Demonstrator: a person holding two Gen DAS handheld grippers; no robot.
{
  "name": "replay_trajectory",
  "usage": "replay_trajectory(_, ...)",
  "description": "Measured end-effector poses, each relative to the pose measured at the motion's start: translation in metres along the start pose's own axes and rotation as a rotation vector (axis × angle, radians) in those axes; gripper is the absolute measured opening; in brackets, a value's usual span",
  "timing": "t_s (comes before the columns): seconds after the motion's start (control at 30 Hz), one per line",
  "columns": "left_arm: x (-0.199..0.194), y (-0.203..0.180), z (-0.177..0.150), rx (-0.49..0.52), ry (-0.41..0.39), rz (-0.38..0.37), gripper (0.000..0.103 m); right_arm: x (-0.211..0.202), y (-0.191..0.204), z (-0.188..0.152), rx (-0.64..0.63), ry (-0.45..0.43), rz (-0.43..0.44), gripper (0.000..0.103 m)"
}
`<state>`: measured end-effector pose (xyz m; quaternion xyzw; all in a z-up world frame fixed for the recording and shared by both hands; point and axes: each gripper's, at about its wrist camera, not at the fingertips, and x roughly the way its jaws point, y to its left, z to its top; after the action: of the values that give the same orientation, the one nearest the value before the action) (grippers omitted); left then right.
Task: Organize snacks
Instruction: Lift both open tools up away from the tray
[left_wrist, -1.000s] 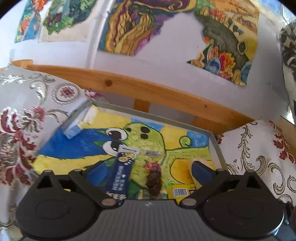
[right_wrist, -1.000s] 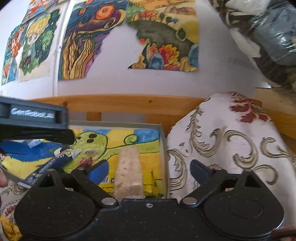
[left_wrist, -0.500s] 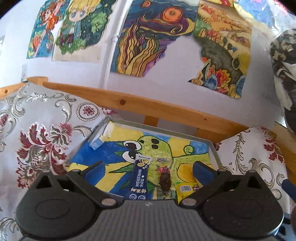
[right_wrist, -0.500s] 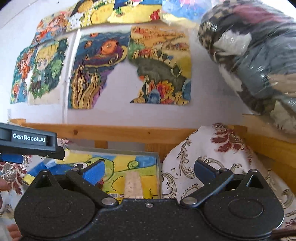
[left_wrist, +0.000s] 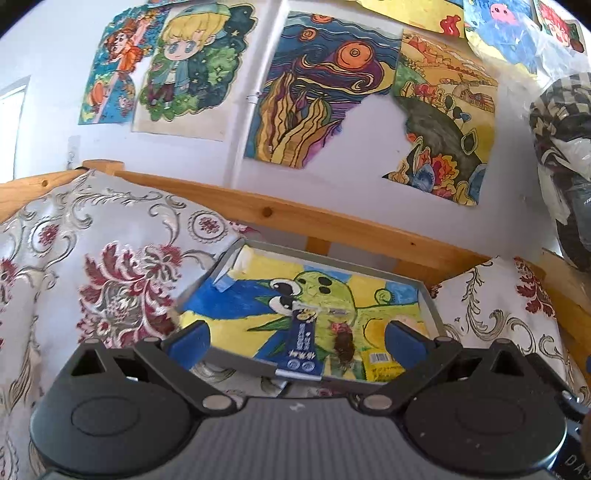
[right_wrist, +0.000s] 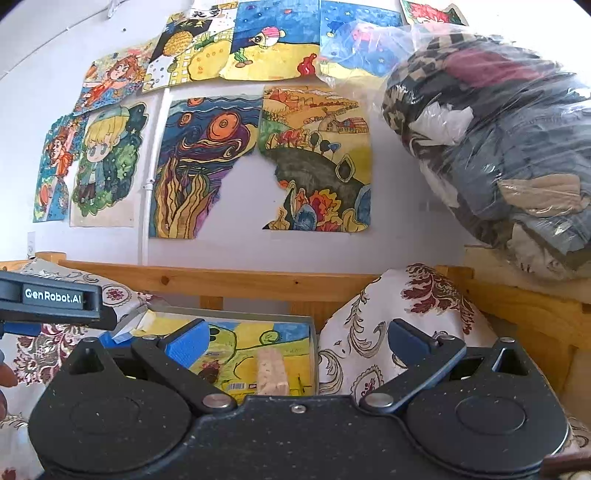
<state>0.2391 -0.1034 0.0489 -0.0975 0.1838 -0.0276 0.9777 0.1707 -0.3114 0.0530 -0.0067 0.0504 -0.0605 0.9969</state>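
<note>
**Snacks lined up in the tray, both grippers hanging back empty**

Here are the snacks, side by side on the tray's (left_wrist: 430, 308) painted floor: a dark blue packet (left_wrist: 301, 345) lying lengthways with its near end over the front rim, a small dark brown snack (left_wrist: 343, 345) just beside it, then a yellow packet (left_wrist: 382, 365) with its barcode facing up. From the right wrist view a pale, blocky wafer bar (right_wrist: 271, 373) sits on that yellow packet, close to the tray's right wall. Long sides parallel, all in a row — that looks like deliberate sorting, with the tray keeping them from sliding onto the patterned cushions (left_wrist: 110, 280) on either side.

The left gripper (left_wrist: 295, 338) hangs in front of the tray, jaws wide, nothing between them. The right gripper (right_wrist: 299, 339) sits further right, jaws equally wide and empty, aimed towards the tray's right corner.

Behind it all, a wooden rail (left_wrist: 332, 225) and a wall of bright paintings (right_wrist: 207, 166). A clear bag of clothes (right_wrist: 491, 147) looms upper right.
</note>
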Motion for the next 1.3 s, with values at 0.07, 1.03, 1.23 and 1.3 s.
replay_trajectory(0.07,-0.006,0.003,-0.004,-0.004,0.001,0.002,0.102,-0.008,0.001,-0.001,-0.007,-0.001,0.004,0.102)
replay_trajectory(1.03,-0.064,0.056,-0.043,-0.020,0.057,-0.003,0.102,-0.093,0.021,-0.018,-0.060,0.092,0.047,0.102)
replay_trajectory(1.23,-0.067,0.068,-0.054,-0.022,0.076,0.002,0.102,-0.102,0.030,-0.022,-0.069,0.128,0.064,0.102)
replay_trajectory(1.3,-0.067,0.071,-0.057,-0.022,0.081,0.005,0.102,-0.104,0.032,-0.024,-0.062,0.143,0.070,0.102)
